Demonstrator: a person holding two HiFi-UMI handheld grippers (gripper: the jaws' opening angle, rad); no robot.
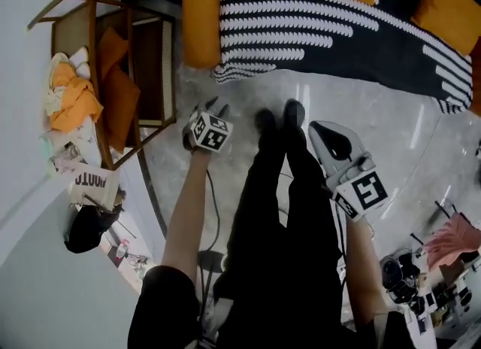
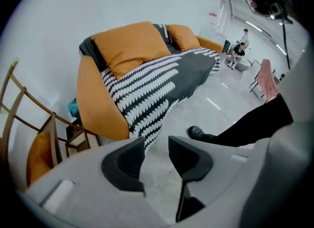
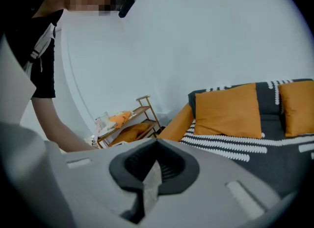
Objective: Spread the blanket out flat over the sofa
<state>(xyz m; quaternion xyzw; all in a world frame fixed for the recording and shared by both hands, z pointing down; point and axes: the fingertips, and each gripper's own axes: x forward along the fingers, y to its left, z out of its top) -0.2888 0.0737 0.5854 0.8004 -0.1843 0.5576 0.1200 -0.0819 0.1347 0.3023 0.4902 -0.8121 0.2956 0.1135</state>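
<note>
One wooden shelf rack (image 1: 143, 62) stands left of the one orange sofa (image 1: 201, 16). One black-and-white blanket (image 1: 338, 31) lies across the sofa's seat, in front of two orange cushions (image 3: 228, 111) (image 3: 297, 106). In front of the sofa, the left hand-held gripper (image 1: 213, 105) has its jaws apart and empty. The person's legs (image 1: 285, 189) stand beside it, and the right hand-held gripper (image 1: 322, 131) is closed on nothing.

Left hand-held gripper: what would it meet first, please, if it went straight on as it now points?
Probably the floor, just short of where the blanket hangs; depth is unclear.
</note>
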